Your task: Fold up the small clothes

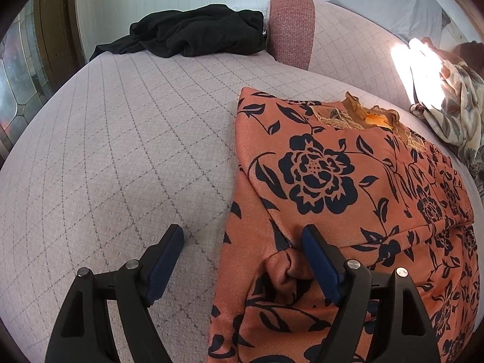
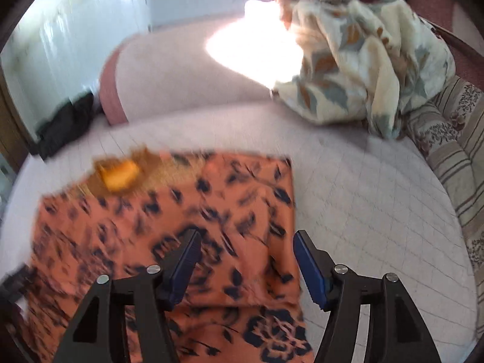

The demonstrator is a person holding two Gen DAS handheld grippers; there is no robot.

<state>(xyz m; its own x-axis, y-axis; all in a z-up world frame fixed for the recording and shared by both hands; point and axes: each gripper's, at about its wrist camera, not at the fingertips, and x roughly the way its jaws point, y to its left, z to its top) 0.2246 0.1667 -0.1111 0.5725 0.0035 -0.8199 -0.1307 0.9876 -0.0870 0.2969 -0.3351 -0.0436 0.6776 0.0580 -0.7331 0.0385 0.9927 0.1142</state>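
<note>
From the left wrist, the left gripper (image 1: 243,236) is hanging with its jaws spread wide and gripping nothing. The orange flowered top (image 1: 348,199) is lying flat on the pale checked cushion (image 1: 121,151), ahead and to the right of the gripper. The top's left edge is running between the two fingers, and a bunched fold of it is sitting against the inner side of the right finger; the left finger is hovering over bare cushion. Far ahead, a heap of black clothing (image 1: 193,36) is lying beside a pink bolster (image 1: 292,27). Far off to the right, a cream leaf-print cloth (image 1: 453,115) is resting in a crumpled pile.

From the right wrist, which is blurred, the right gripper (image 2: 246,242) is standing well open with nothing clamped. The top (image 2: 151,217) is spreading ahead and to the left of it, with its right edge passing between the fingers. The cream cloth (image 2: 363,66) is piled far ahead to the right, next to a striped cushion (image 2: 453,151). The black clothing (image 2: 66,121) is showing far ahead on the left.
</note>
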